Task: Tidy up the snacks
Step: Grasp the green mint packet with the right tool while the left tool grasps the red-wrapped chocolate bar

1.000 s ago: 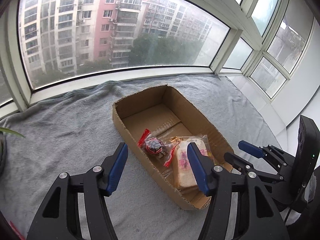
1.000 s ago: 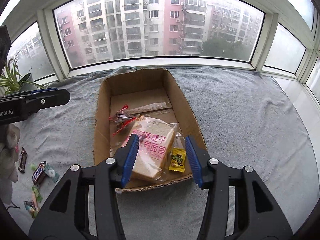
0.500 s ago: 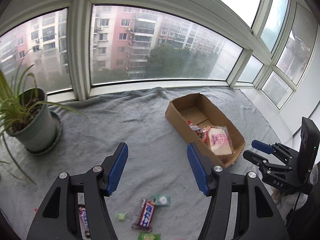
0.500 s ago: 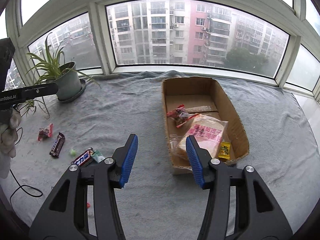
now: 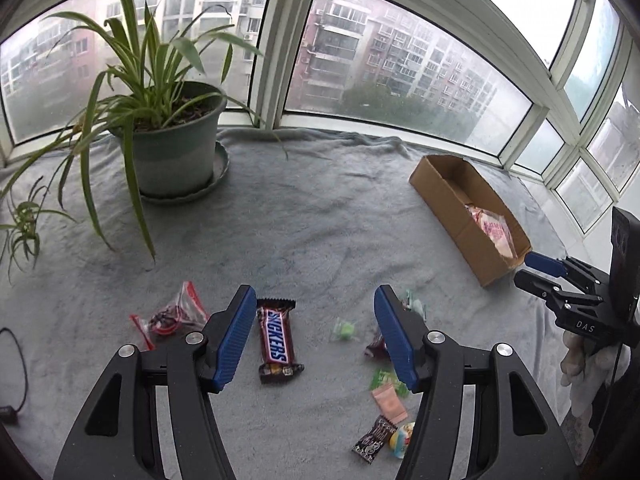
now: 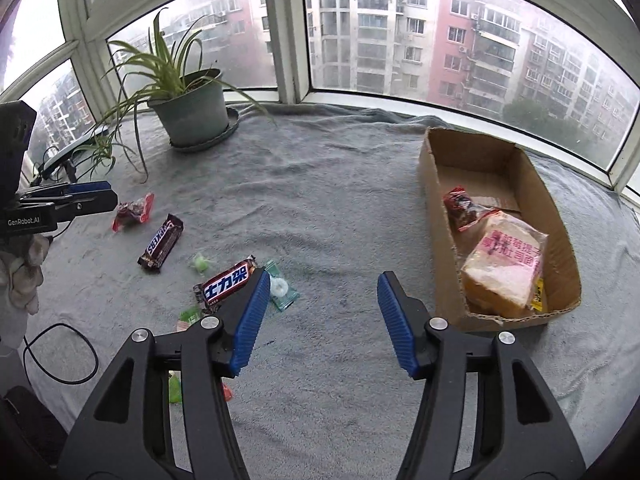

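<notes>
A cardboard box [image 6: 560, 240] on the grey blanket holds a bread pack [image 6: 504, 268], a red snack bag [image 6: 460, 208] and a small yellow packet. The box also shows in the left wrist view [image 5: 448, 200]. My left gripper [image 5: 316, 320] is open and empty, above a Snickers bar [image 5: 276, 340] lying between its fingers, near a red bag [image 5: 172, 316] and small candies [image 5: 344, 328]. My right gripper [image 6: 320, 304] is open and empty, over bare blanket between the box and a second Snickers bar [image 6: 226, 284].
A potted spider plant [image 5: 172, 136] stands at the back left by the window. Several small wrapped sweets [image 5: 384, 420] lie near the front. A black cable [image 6: 60, 356] lies at the left edge. The window sill runs behind the blanket.
Both grippers have swung left, away from the box. The left one now hovers over the loose snacks; the right one has backed off from the box.
</notes>
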Demonstrator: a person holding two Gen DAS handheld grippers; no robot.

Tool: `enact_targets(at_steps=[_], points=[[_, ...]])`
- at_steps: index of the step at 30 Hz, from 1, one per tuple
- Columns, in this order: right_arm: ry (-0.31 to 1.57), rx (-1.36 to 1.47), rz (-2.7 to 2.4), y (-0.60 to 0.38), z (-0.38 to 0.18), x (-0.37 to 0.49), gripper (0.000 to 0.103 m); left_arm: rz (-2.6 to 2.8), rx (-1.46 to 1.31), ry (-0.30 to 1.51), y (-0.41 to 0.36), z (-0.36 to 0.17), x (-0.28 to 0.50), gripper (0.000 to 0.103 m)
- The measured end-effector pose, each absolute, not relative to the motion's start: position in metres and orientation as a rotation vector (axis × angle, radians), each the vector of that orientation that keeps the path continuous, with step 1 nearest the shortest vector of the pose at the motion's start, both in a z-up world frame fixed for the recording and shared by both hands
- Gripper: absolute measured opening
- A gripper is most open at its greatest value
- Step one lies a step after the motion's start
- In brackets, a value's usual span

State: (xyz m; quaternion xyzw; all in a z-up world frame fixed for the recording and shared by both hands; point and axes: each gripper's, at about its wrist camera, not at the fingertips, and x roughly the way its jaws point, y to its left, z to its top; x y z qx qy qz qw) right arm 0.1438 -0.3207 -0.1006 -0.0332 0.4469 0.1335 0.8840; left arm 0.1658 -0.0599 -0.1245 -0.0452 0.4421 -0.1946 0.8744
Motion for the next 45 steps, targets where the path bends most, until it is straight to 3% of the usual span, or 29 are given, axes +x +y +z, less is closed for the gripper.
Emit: enact_targets(at_steps=[13,15,18,21,29,33,41,43,45], points=[[1.053,-0.227,0.471,-0.284,-0.161,0.168,0.058,-0.545,0.01,1.028,-0.117,-0.171,0.147,0.059],[1.071,-0.232,0.489,-0.282,-0.168,0.173,0.058,-0.559,0.033,1.044,-0.125,-0.177,0.147,0.051],[1.085,-0.251,0.504,-0.28,-0.175,0.18,0.058,-0.576,0.06,1.068,-0.136,-0.185,0.149,0.049],[1.103,-0.25,0.517,-0.28,-0.182,0.188,0.05,-0.587,0.076,1.089,-0.144,-0.193,0.153,0.046],[1.124,-0.269,0.55,-0.278,-0.193,0.199,0.048,-0.594,0.091,1.126,-0.156,-0.208,0.162,0.044],[1.135,-0.275,0.568,-0.275,-0.197,0.202,0.041,-0.594,0.099,1.138,-0.158,-0.213,0.165,0.04],[1.14,-0.286,0.583,-0.27,-0.201,0.207,0.038,-0.596,0.114,1.134,-0.165,-0.215,0.165,0.033],[1.134,-0.301,0.575,-0.269,-0.201,0.207,0.024,-0.597,0.116,1.128,-0.166,-0.216,0.166,0.031],[1.136,-0.302,0.573,-0.27,-0.201,0.208,0.022,-0.59,0.109,1.125,-0.166,-0.216,0.168,0.027]])
